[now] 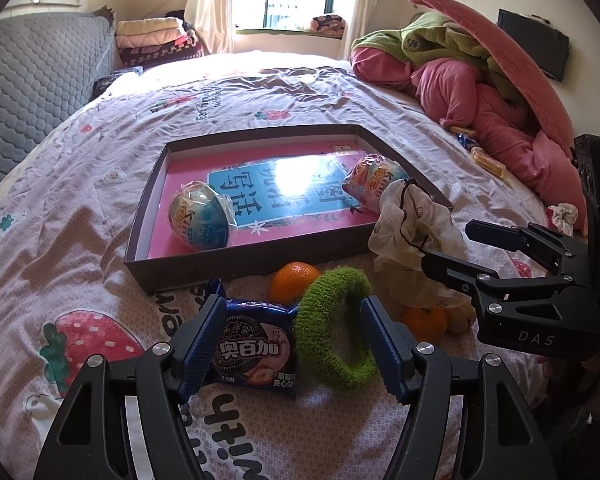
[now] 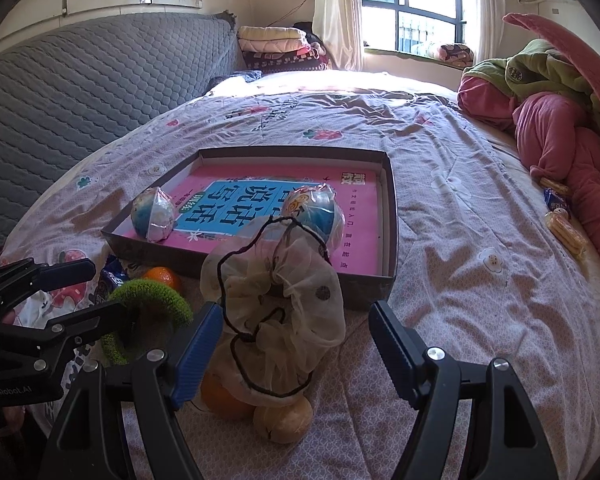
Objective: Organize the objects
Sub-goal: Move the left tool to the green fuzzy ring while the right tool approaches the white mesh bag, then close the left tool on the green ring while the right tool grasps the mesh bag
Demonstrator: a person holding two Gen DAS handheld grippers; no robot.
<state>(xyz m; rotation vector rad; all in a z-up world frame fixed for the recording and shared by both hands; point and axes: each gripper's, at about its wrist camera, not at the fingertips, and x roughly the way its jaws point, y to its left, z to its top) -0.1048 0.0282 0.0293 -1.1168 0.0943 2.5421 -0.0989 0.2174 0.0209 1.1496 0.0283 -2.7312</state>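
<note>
Hovering over the bed [image 1: 79,208], the left gripper [image 1: 291,344] stood released around a biscuit packet [image 1: 255,354] and green ring [image 1: 334,332]; the right gripper [image 2: 295,356] gaped beside a gauze pouch [image 2: 283,300], the box [image 2: 392,216] at twelve o'clock

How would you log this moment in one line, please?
left gripper: open over green ring | right gripper: open over mesh bag

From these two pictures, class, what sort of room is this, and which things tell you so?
Most likely a bedroom: a bed under a strawberry-print sheet, folded blankets stacked by the curtained window, and a heap of pink bedding.
</note>
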